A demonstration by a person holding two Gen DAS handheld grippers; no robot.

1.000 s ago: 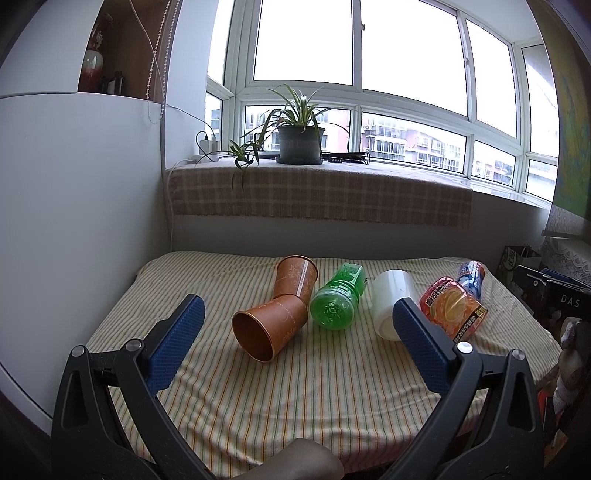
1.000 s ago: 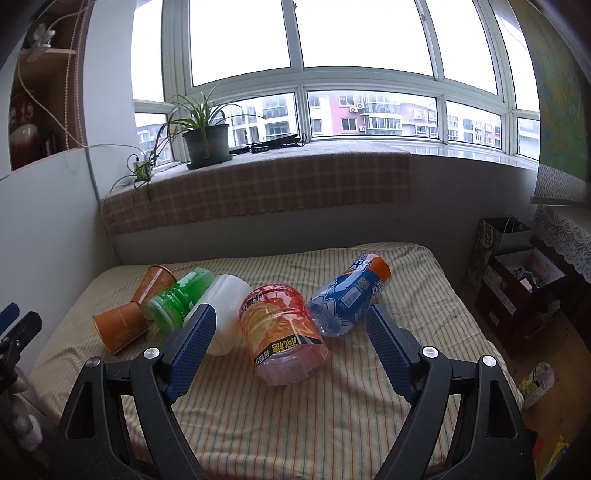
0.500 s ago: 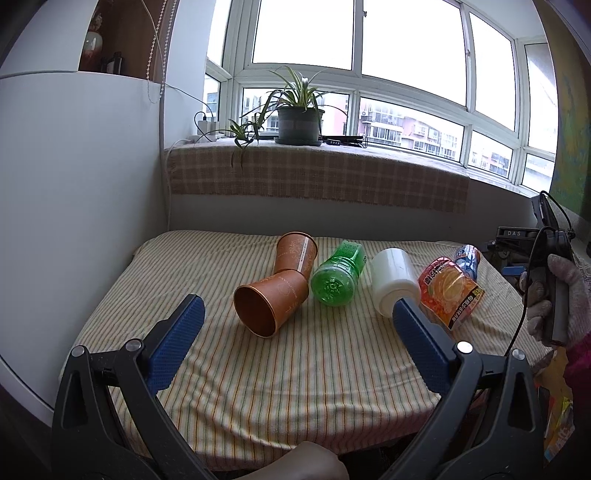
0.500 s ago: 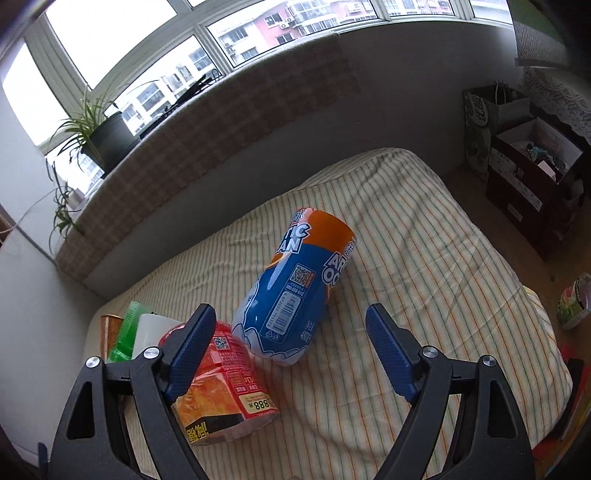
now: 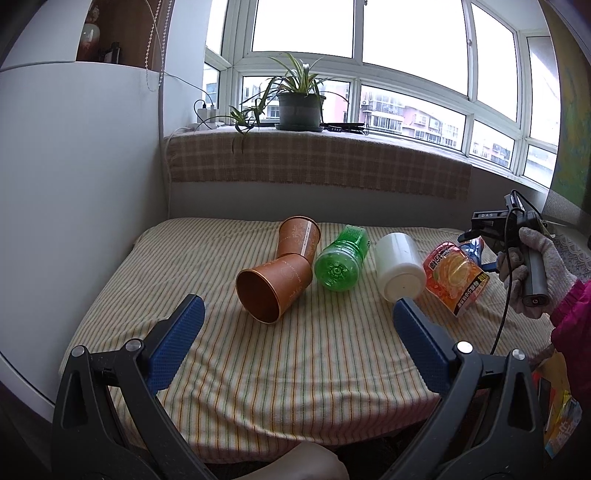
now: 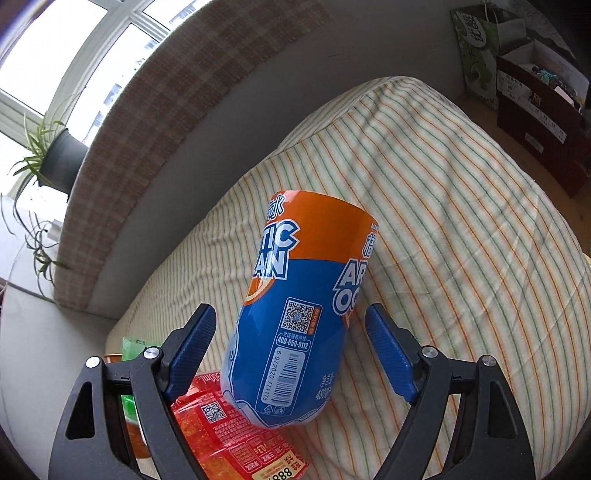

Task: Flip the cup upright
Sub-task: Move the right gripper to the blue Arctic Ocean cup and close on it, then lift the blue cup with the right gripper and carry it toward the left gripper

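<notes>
Approach step: right gripper [image 6: 291, 345], wide open and empty, straddles the blue-orange cup [image 6: 295, 314] lying on the striped bed [image 6: 461, 221]; next, close, then tip upright.

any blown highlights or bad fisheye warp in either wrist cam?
Left wrist: window sky clipped white, wall edges bow; cups stay sharp, evenly lit. Right wrist: window corner clipped, bed edge curves hard; blue cup label crisp, no glare.

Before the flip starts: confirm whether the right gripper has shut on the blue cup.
No. The right gripper is open, its pads standing clear on either side of the blue cup, which lies on the striped cloth.
</notes>
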